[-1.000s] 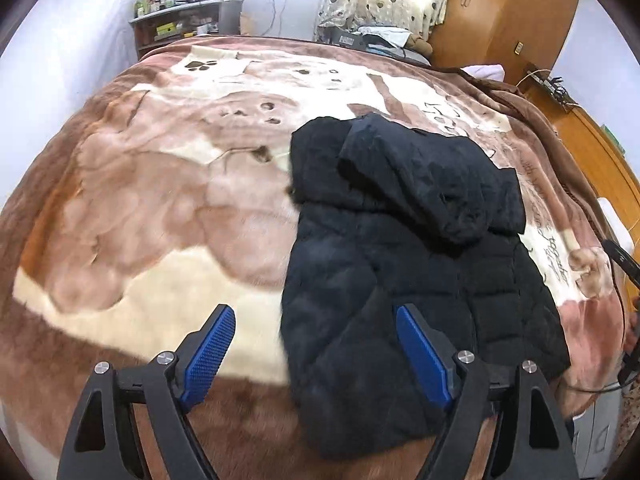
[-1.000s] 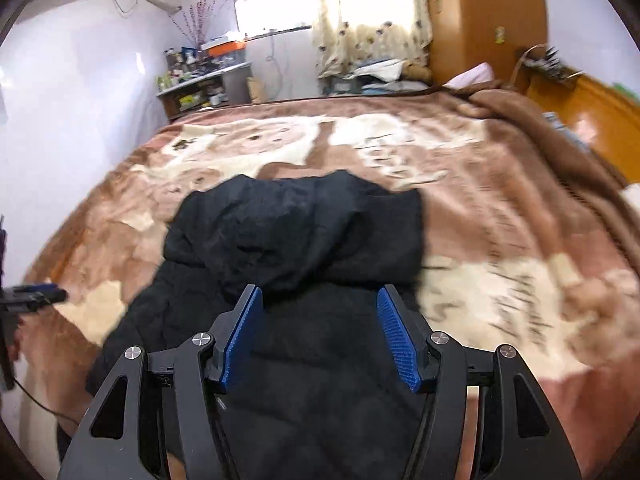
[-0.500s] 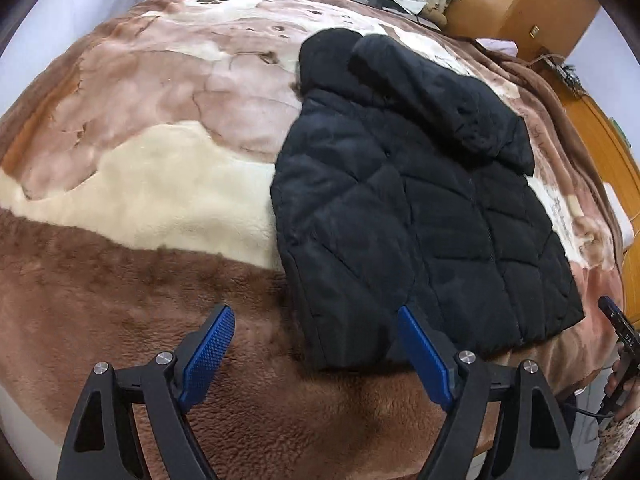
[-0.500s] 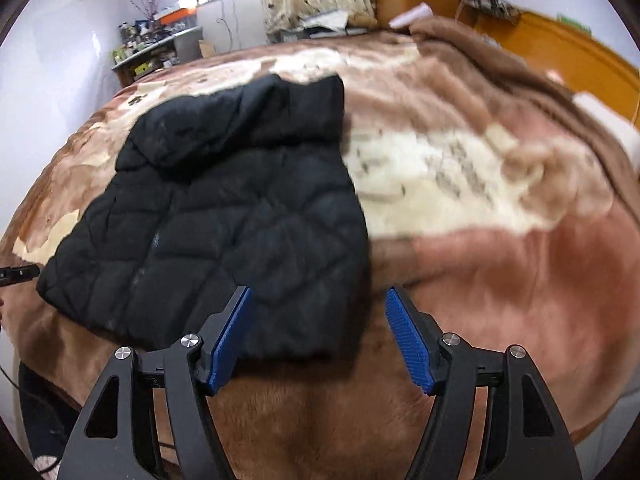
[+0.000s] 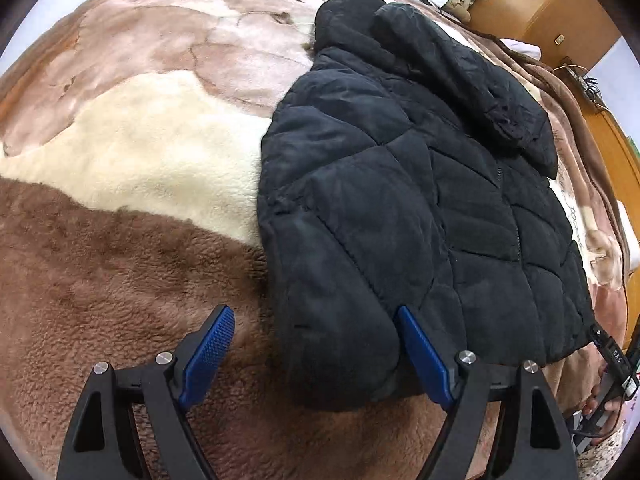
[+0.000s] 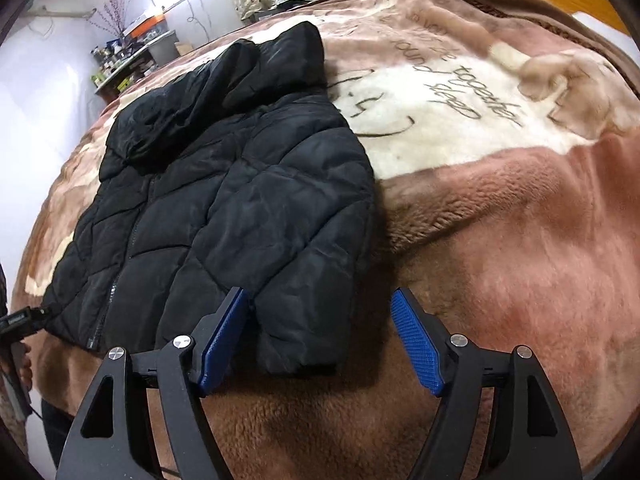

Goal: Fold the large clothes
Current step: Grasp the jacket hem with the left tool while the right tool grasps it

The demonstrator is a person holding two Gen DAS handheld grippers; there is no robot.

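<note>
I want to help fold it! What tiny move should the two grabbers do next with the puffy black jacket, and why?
Probably close both on the bottom corners. The black quilted hooded jacket lies flat on the brown and cream plush blanket, and the left gripper and right gripper each have open jaws straddling a corner of its near hem, gripping nothing yet.

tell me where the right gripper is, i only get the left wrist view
Observer: The right gripper is low over the bed at the black jacket's near right corner.
Operator: is it holding any cloth
Observer: No. Its jaws are wide open, with that corner lying between them, flat on the blanket.
Operator: anything past the jacket on that side
Observer: Only blanket. It has dark script on a cream patch, and the word "together" is legible.
</note>
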